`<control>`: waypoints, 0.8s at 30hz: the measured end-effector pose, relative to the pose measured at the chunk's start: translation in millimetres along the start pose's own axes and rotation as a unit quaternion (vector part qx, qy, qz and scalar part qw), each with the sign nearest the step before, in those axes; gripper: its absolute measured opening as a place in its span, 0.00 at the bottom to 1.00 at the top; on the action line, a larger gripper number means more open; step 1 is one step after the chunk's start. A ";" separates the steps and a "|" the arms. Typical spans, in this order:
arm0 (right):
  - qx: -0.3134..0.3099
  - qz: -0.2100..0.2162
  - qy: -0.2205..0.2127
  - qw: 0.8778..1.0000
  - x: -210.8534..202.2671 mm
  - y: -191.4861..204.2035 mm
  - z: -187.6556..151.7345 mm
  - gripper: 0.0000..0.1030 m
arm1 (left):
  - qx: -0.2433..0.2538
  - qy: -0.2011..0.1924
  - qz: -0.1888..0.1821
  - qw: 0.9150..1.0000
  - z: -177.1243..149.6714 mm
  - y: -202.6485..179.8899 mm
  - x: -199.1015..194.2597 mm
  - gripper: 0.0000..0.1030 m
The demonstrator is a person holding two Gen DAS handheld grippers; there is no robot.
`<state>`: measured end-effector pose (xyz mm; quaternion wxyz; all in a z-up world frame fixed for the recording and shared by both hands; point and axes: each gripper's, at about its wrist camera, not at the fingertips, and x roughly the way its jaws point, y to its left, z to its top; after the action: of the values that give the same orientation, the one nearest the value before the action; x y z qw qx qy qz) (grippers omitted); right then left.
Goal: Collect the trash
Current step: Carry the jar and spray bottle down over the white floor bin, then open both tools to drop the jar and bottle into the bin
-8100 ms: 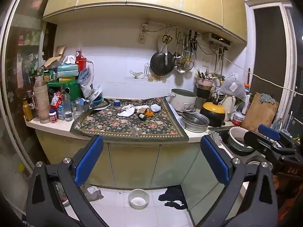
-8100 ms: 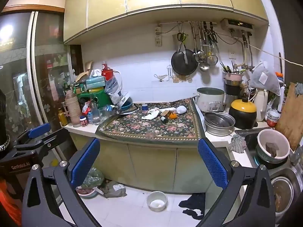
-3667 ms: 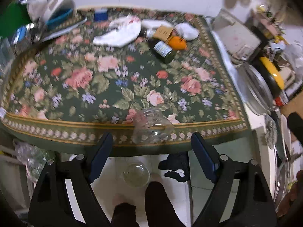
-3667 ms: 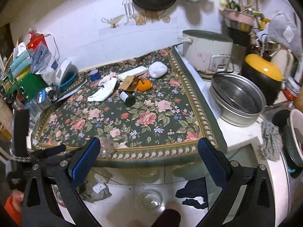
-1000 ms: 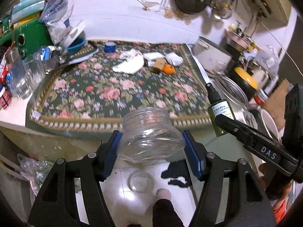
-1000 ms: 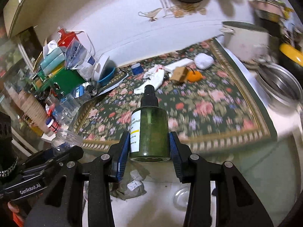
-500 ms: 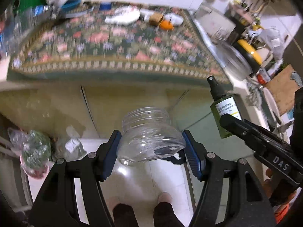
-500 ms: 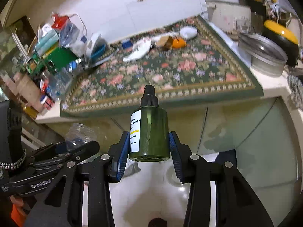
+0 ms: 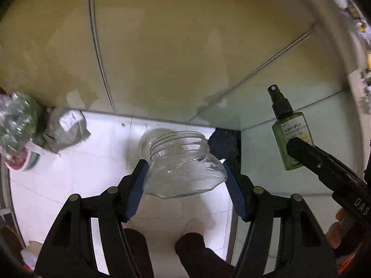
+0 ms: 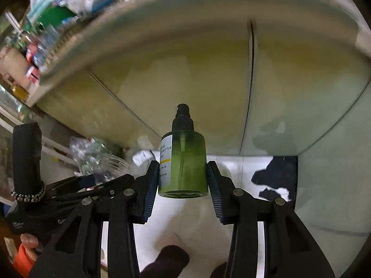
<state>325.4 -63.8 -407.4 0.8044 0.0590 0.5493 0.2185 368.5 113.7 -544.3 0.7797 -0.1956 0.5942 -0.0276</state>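
Jar (image 9: 183,166) of clear glass sits gripped in your left claw (image 9: 185,178); your right claw (image 10: 183,180) grips the green spray bottle (image 10: 185,162), at 3 o'clock of the jar.

I am in a home kitchen, lived-in and cluttered: ahead of my fingers stand yellowish base cabinet doors (image 9: 185,46) under a worktop edge (image 10: 185,7), and above and to the left of my right fingers that worktop is crowded with blurred packets and bottles (image 10: 46,16). Below my fingers lies a white tiled floor (image 9: 92,162), where crumpled bags of rubbish (image 9: 41,129) sit to the left of my left fingers against the cabinet foot. A dark rag (image 10: 276,176) lies on the tiles to the right of my right fingers.
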 end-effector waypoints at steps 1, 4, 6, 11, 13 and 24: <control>0.004 0.003 0.008 1.000 16.3 -8.2 -6.4 0.37 | 0.000 0.005 0.002 1.000 -1.7 4.0 13.7 0.63; 0.012 0.000 0.026 1.000 60.0 -29.0 -23.6 0.37 | 0.000 0.026 0.003 1.000 -9.4 18.2 65.7 0.63; 0.020 -0.001 0.042 0.999 90.6 -42.3 -35.2 0.37 | -0.002 0.039 0.003 0.999 -13.0 24.9 97.5 0.63; 0.034 0.008 0.059 0.998 139.0 -65.1 -45.5 0.37 | 0.007 0.051 0.000 0.999 -12.5 31.6 154.4 0.63; 0.028 0.014 0.058 0.998 151.3 -71.3 -45.2 0.37 | 0.014 0.050 -0.002 0.999 -10.4 31.7 165.7 0.63; 0.032 0.014 0.058 0.998 159.9 -72.1 -35.2 0.55 | 0.018 0.038 0.023 0.999 -10.1 32.5 163.6 0.71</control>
<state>362.3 -67.0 -582.4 0.7658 0.0796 0.6007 0.2155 400.7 95.9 -707.2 0.7605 -0.1666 0.6270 -0.0272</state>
